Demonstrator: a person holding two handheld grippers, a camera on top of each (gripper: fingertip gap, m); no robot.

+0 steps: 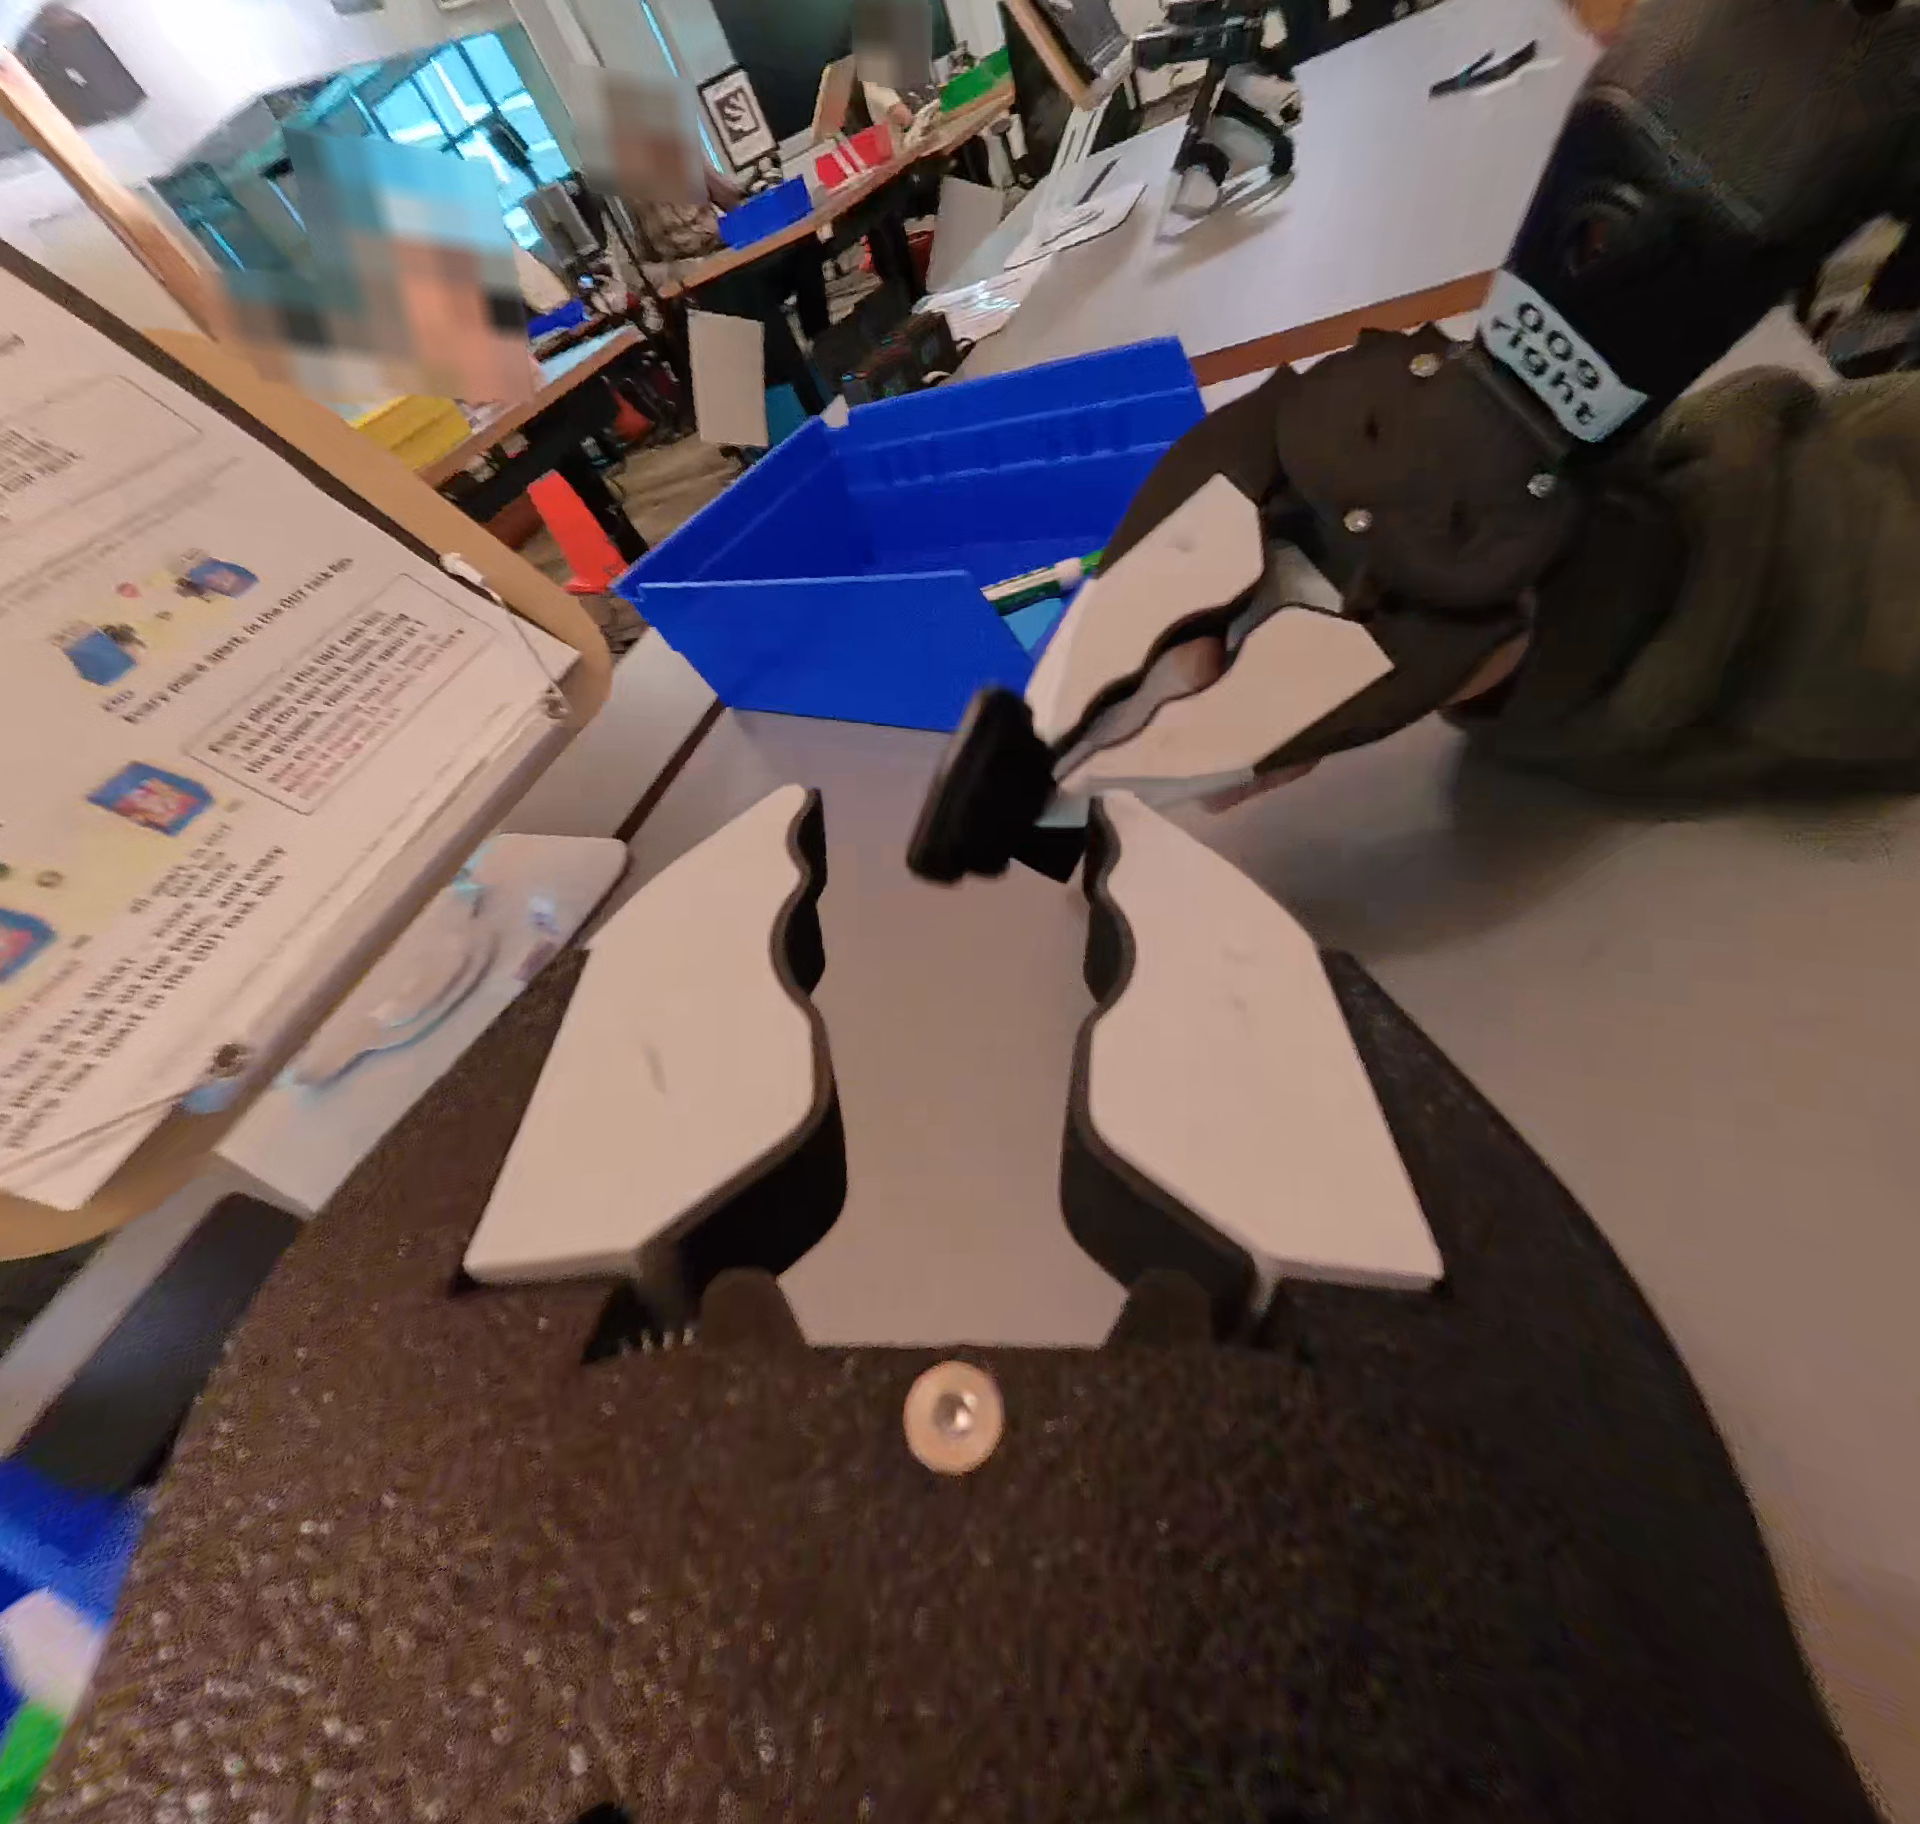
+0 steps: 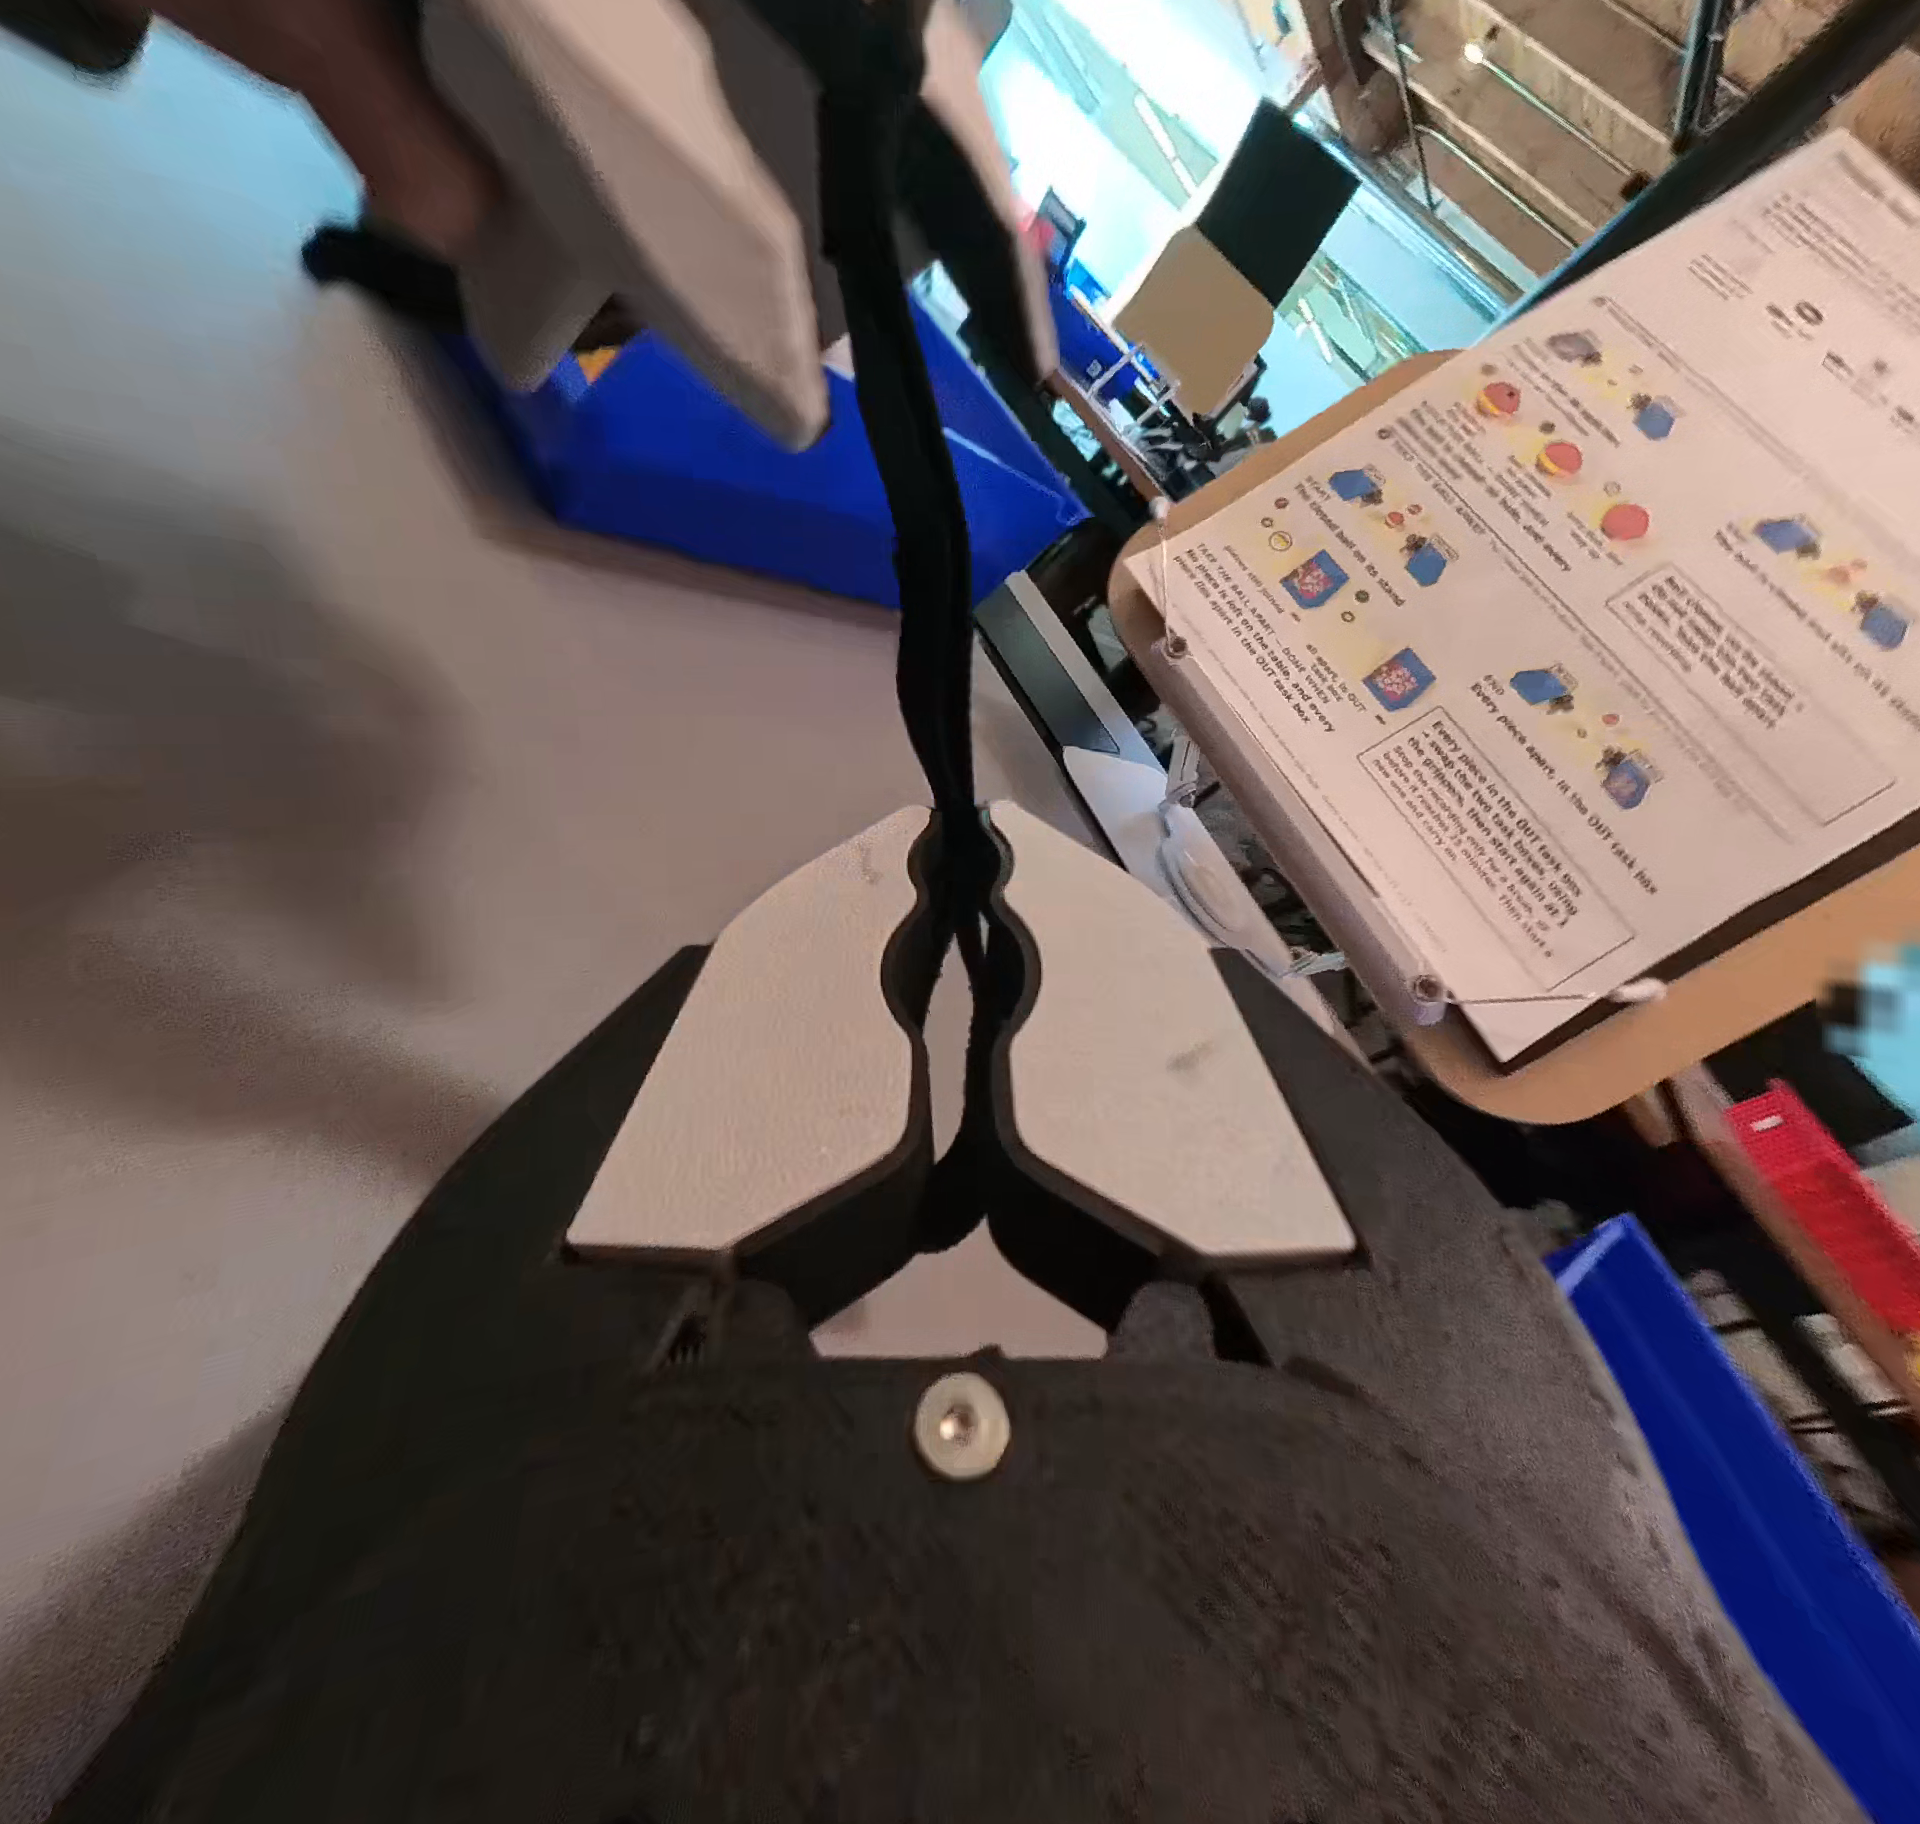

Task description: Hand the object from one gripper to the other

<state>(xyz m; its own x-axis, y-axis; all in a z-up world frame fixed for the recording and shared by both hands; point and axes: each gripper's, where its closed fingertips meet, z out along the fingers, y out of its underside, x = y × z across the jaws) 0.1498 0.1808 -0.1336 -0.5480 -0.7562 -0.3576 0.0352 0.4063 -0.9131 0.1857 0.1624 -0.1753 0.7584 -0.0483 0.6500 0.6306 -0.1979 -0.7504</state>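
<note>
Black and soft-looking, the thin strap-like object point(image 2: 940, 631) runs from between my right fingers point(image 2: 1143, 1057) up toward my left gripper point(image 2: 831, 247), which sits blurred at the top of the right wrist view. My right gripper point(image 2: 961, 829) is pressed nearly together on the object, whose doubled strands are pinched in the narrow slot between the two grey pads. In the left wrist view, the right gripper point(image 1: 1070, 787) reaches in from the upper right, and the black object point(image 1: 982, 787) sticks out from its tips as a flat dark end-on shape. It hangs in the air above the grey worktop point(image 1: 1558, 995), right at the tip of the right-hand finger of my left gripper point(image 1: 951, 818). My left fingers point(image 1: 675, 1047) stand wide apart, with bare worktop showing between them. In the right wrist view the object passes between those fingers, though blur keeps me from telling whether it touches either one. Behind the two grippers, toward the far edge of the worktop, sits a blue plastic bin point(image 1: 883, 579). At the left edge of the worktop leans a wooden board with printed instruction sheets point(image 1: 208, 735).
</note>
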